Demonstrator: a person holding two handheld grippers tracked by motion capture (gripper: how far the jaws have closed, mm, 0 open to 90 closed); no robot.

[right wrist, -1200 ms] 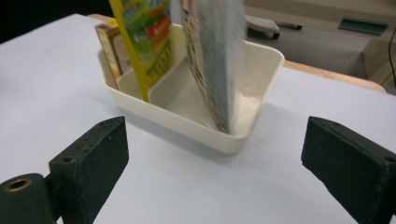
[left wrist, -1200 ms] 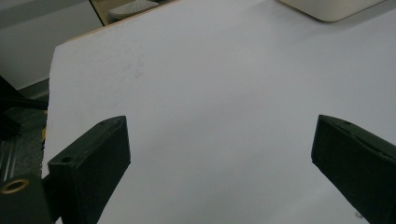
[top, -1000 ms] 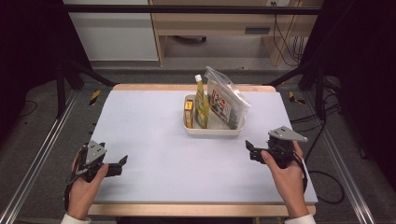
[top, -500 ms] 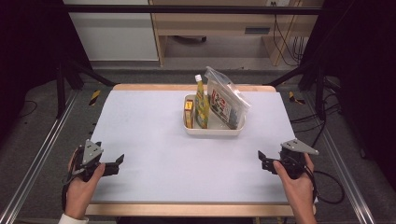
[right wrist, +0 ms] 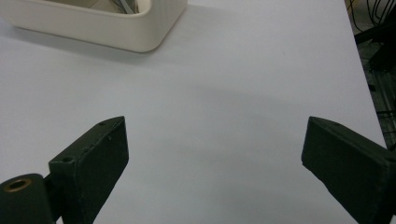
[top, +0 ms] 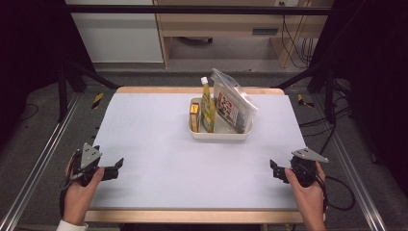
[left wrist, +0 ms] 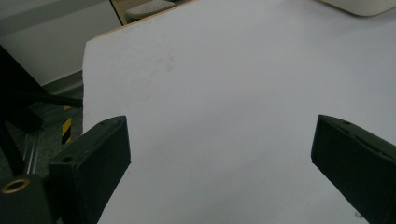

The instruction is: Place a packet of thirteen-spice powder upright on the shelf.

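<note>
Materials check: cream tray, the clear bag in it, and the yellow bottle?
Cream rectangular tray: looks like moulded plastic, matte, with rounded corners and a thick smooth wall. Clear zip bag: thin glossy plastic film, see-through, with glare. Yellow squeeze bottle with white cap: probably soft plastic; the label hides most of it.

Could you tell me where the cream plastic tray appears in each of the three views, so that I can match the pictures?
High view: the cream plastic tray sits right of centre on the far half of the white table, holding a bottle and packets.
Left gripper view: one rounded corner at the top right edge.
Right gripper view: its near wall and a rounded corner at the top left.
Shared landmark: the white table surface.
</note>
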